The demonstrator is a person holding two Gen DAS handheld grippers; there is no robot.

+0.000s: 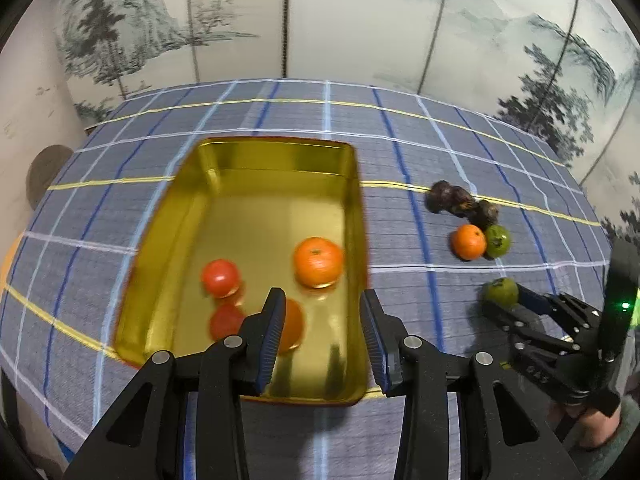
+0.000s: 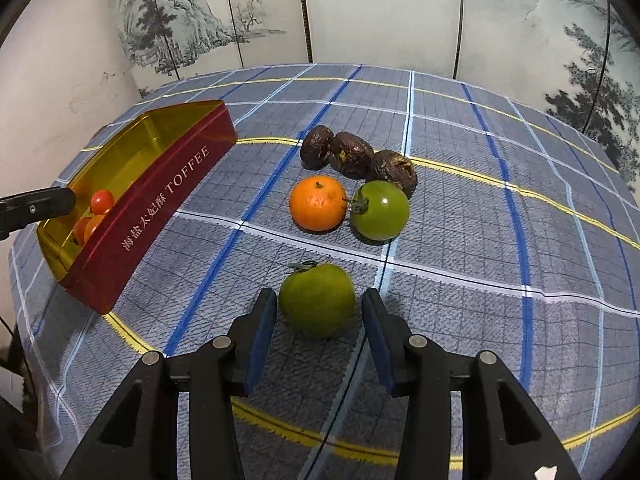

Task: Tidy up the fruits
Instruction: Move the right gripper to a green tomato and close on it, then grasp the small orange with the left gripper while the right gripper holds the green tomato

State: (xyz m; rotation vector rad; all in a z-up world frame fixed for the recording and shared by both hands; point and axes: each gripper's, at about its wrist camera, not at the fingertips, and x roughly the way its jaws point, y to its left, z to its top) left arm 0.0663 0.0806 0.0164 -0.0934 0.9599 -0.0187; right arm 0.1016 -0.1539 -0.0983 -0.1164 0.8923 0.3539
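A table covered in a blue-grey checked cloth (image 2: 460, 240) stands before a folding screen (image 2: 380, 12) painted with misty mountains and pines. Toward the table's left edge sits a red toffee tin (image 2: 168, 196) with a gold inside; it holds two red tomatoes (image 1: 220, 278) and two oranges (image 1: 319, 262), though the nearer pair is blurred. Near the table's middle lie three shrivelled dark fruits (image 2: 352, 154), one orange (image 2: 318, 203) and one green tomato (image 2: 381, 210), clustered and touching. A second green tomato (image 2: 317, 300) lies apart, nearer the front edge, between the open fingers of the right tongs (image 2: 319, 308), not gripped. The left tongs (image 1: 323, 312) hang open and empty over the tin.
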